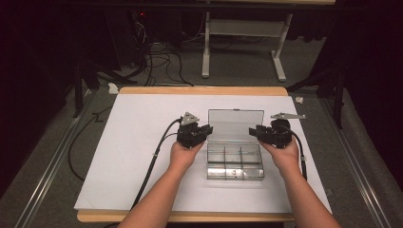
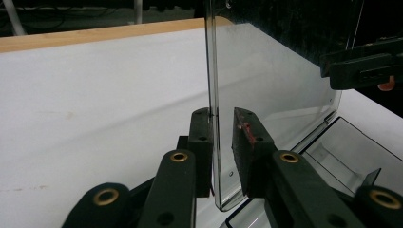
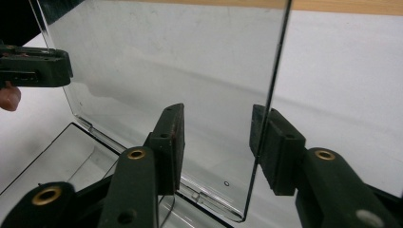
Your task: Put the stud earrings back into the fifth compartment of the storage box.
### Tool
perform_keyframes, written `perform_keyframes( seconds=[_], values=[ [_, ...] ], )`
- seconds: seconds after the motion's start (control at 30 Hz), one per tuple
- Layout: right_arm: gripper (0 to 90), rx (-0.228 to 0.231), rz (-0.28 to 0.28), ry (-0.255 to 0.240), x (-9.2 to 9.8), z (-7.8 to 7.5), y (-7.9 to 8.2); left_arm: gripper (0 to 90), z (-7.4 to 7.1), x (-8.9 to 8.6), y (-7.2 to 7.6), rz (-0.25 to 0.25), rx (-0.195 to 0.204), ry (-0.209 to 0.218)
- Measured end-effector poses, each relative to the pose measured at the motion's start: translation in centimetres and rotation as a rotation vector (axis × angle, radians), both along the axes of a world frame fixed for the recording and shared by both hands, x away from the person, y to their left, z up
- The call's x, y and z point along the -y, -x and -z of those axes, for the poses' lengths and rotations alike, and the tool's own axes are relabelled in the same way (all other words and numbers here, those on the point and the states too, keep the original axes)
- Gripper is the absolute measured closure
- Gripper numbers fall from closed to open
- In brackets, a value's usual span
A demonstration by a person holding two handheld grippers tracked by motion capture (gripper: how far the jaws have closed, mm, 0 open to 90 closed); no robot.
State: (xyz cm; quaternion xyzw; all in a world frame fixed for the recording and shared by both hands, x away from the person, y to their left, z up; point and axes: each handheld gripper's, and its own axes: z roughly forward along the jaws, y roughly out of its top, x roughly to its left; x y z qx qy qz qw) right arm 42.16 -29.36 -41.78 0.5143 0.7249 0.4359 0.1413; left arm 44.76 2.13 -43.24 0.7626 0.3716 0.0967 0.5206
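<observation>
A clear plastic compartment box (image 1: 235, 164) sits mid-table with its lid (image 1: 236, 124) standing upright at the back. My left gripper (image 1: 209, 129) is at the lid's left edge and my right gripper (image 1: 252, 130) at its right edge. In the left gripper view the lid (image 2: 271, 80) runs between the open jaws of the left gripper (image 2: 222, 124), against one pad, with a gap to the other. In the right gripper view the right gripper (image 3: 216, 123) stands wide open around the lid (image 3: 166, 61), whose edge lies close to one pad. The box's compartments look empty.
A white sheet (image 1: 133, 142) covers the wooden table (image 1: 199, 90). Each gripper's black cable (image 1: 157, 152) trails back toward the near edge. Beyond the table, a white frame (image 1: 206, 52) and loose cables (image 1: 161, 59) are on the floor.
</observation>
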Motion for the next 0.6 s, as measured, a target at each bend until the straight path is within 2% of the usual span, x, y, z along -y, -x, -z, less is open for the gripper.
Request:
perform_keyframes(
  seconds=[0.3, 0.6],
  values=[
    [54.1, 0.031, -0.013, -0.008, 0.0, -0.4, 0.4, 74.4, -0.3, 0.2, 0.4, 0.018, 0.021, 0.015],
    [52.2, 0.055, -0.030, 0.014, -0.2, -0.8, 1.4, 68.1, -0.7, 0.3, 1.2, 0.038, 0.042, 0.008]
  ],
)
